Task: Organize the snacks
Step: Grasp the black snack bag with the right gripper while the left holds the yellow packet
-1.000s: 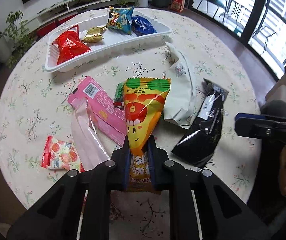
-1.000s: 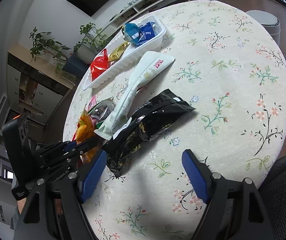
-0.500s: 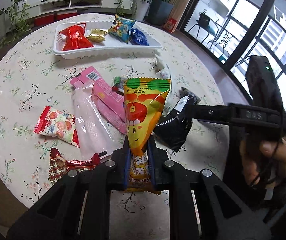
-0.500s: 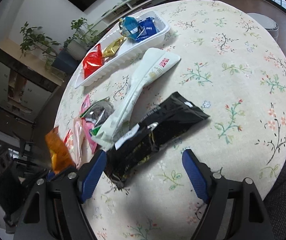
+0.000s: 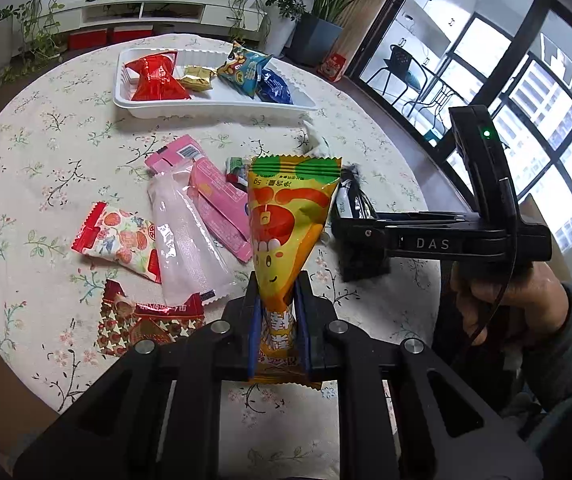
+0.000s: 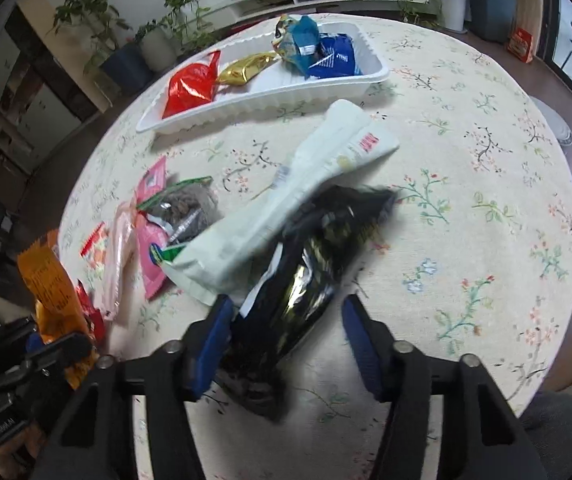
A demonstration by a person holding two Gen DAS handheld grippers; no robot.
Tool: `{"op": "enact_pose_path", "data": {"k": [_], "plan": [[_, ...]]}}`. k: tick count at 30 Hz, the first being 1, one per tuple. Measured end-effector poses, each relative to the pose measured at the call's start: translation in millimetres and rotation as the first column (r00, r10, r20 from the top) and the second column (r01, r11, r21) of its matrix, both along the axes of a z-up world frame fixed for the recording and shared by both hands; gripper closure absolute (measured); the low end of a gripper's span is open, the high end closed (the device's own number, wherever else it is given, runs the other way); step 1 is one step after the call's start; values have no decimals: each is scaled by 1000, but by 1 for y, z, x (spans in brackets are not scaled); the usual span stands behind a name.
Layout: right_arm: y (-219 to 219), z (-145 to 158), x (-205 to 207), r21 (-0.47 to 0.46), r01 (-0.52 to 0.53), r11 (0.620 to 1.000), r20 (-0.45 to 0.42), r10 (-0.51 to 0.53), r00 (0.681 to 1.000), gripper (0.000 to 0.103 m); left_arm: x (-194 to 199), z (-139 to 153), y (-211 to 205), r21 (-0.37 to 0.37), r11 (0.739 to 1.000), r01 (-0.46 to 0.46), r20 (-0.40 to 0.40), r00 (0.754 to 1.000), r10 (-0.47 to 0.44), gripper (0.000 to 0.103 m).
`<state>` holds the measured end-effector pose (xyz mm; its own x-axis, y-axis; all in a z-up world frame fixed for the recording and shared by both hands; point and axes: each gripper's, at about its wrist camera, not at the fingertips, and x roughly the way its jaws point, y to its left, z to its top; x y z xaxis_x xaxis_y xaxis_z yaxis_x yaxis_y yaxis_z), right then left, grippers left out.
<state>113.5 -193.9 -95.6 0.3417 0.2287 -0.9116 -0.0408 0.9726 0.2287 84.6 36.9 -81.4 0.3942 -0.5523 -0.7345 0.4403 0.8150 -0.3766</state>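
Note:
My left gripper (image 5: 278, 292) is shut on an orange-yellow cone snack packet (image 5: 286, 224) and holds it upright above the table's near edge; the packet also shows in the right wrist view (image 6: 52, 284). My right gripper (image 6: 286, 320) is open, its blue pads on either side of the near end of a black snack bag (image 6: 306, 276). A long white packet (image 6: 286, 216) lies partly over the black bag. The white tray (image 5: 206, 106) at the far side holds red, gold, teal and blue packets.
Loose on the floral tablecloth are pink packets (image 5: 214, 196), a clear pale pink packet (image 5: 182, 240), a strawberry-print packet (image 5: 120, 236), a dark red packet (image 5: 146, 324) and a clear bag of dark snacks (image 6: 186, 204). Plants and windows ring the table.
My left gripper has risen and drawn back with the cone packet. My right gripper has moved in over the near end of the black bag, its jaws still wide.

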Motion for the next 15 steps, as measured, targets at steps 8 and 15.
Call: {"op": "enact_pose_path", "data": {"k": [8,15], "plan": [[-2,0,3,-106,-35,994,-30,32,999,48,0,-5,-4,-3,1000,10,-9,1000,-10,89],[1,-5,12,-189,-48,981,17,52,999,54,0,-7,-3,9,1000,-5,-18,1000,6,89]]}}
